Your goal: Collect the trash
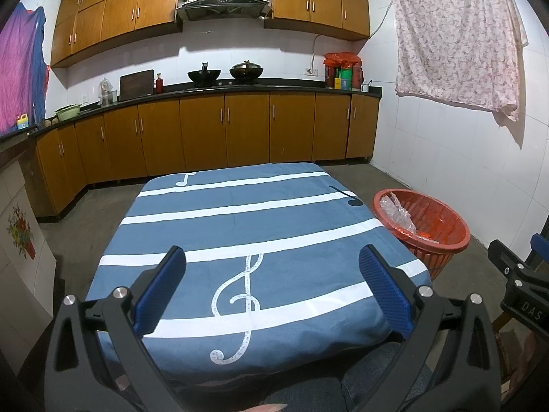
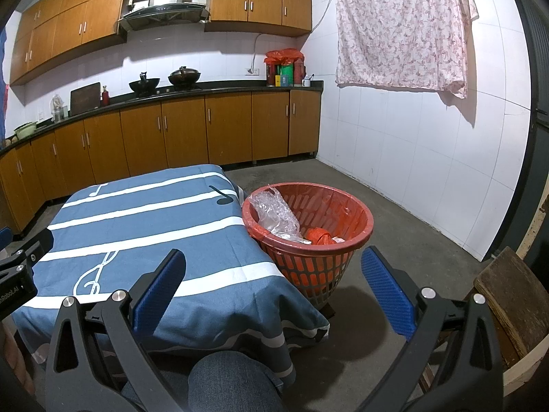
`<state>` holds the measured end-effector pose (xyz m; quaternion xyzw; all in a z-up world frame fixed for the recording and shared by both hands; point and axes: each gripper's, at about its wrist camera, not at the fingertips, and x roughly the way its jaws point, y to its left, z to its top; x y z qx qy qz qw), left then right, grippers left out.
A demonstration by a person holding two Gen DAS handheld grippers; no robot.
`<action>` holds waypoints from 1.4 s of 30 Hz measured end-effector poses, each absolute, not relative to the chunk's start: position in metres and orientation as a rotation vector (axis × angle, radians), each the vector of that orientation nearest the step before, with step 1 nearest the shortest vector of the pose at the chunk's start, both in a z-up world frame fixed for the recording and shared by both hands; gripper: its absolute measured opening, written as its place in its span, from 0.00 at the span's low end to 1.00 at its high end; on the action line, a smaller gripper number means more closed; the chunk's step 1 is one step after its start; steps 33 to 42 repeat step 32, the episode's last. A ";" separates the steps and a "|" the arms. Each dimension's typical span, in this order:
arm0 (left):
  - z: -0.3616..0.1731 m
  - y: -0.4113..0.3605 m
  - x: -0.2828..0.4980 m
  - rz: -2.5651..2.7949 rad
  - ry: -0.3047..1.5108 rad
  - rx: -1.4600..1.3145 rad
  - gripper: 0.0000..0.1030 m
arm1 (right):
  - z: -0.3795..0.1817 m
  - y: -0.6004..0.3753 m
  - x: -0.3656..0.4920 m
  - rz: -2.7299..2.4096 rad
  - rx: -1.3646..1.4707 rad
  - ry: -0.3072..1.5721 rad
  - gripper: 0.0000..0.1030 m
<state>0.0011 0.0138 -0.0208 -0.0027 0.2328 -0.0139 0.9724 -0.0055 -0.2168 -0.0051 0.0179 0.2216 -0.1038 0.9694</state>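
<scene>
The left gripper (image 1: 272, 267) is hanging over the near half of the table (image 1: 240, 226), its blue pads (image 1: 161, 292) spread wide with nothing between them. The right gripper (image 2: 274, 271) is hanging off the table's (image 2: 144, 226) right corner, its pads (image 2: 387, 295) likewise spread wide and holding nothing.

The bin (image 2: 308, 240), a red slatted basket with a red liner, is standing on the floor (image 2: 394, 233), touching or just beside the table's right edge; from the left wrist the cloth is hiding the bin's (image 1: 425, 230) near side. Trash is lying inside it: crumpled clear plastic (image 2: 272, 214) leaning against the left wall, a red wad (image 2: 319, 235) lower down, and perhaps something silvery beside it, too small to make out.

The tablecloth is showing only its stripes and music notes. A knee (image 2: 233, 381) in denim is poking in at the bottom, cut off by the frame. A worn wooden seat (image 2: 511, 302) is sitting at the right edge, partly cropped. Each gripper is showing only in part at the other view's edge.
</scene>
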 end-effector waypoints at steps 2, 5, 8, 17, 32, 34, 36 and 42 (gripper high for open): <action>-0.021 0.014 0.001 -0.028 0.471 -0.005 0.96 | -0.005 -0.217 -0.005 -0.209 0.036 0.448 0.98; -0.021 0.014 0.001 -0.029 0.472 -0.007 0.96 | -0.005 -0.217 -0.005 -0.210 0.036 0.449 0.98; -0.021 0.014 0.001 -0.028 0.472 -0.007 0.96 | -0.005 -0.217 -0.005 -0.210 0.037 0.449 0.98; -0.023 0.013 0.002 -0.015 0.483 -0.011 0.96 | -0.004 -0.217 -0.005 -0.210 0.036 0.450 0.98; -0.024 0.013 0.001 -0.022 0.481 -0.017 0.96 | -0.003 -0.218 -0.005 -0.209 0.037 0.451 0.98; -0.024 0.013 0.001 -0.022 0.481 -0.017 0.96 | -0.003 -0.218 -0.005 -0.209 0.037 0.451 0.98; -0.024 0.013 0.001 -0.022 0.481 -0.017 0.96 | -0.003 -0.218 -0.005 -0.209 0.037 0.451 0.98; -0.024 0.013 0.001 -0.022 0.481 -0.017 0.96 | -0.003 -0.218 -0.005 -0.209 0.037 0.451 0.98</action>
